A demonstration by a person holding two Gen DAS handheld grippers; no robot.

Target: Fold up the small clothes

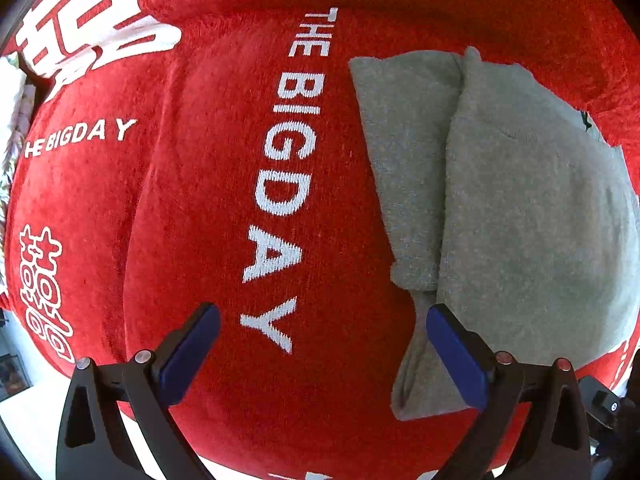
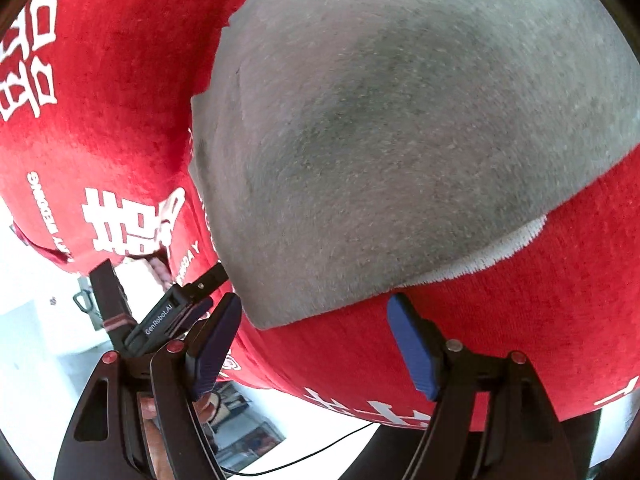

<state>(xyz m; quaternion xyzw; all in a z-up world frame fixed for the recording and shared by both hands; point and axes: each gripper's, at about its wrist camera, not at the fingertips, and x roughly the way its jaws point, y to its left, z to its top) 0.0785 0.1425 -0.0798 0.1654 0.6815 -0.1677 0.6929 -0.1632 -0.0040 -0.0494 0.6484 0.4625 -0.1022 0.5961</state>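
A grey folded garment [image 1: 520,200] lies on a red plush blanket [image 1: 200,200] printed with white "THE BIG DAY" lettering. My left gripper [image 1: 324,344] points straight down and stands wide open. Its right finger [image 1: 456,356] hangs over the garment's lower left corner and its left finger over bare blanket. In the right wrist view the grey garment [image 2: 400,140] fills the upper middle. My right gripper [image 2: 316,336] is open just below the garment's near edge, with only the red blanket [image 2: 340,360] between its fingers. The left gripper's black body [image 2: 168,316] shows beside the garment's corner.
The blanket's near edge drops to a bright white floor [image 2: 36,360], where a thin black cable [image 2: 320,456] runs. A hand [image 2: 152,424] shows behind my right gripper's left finger. A patterned cloth [image 1: 12,120] lies beyond the blanket's far left edge.
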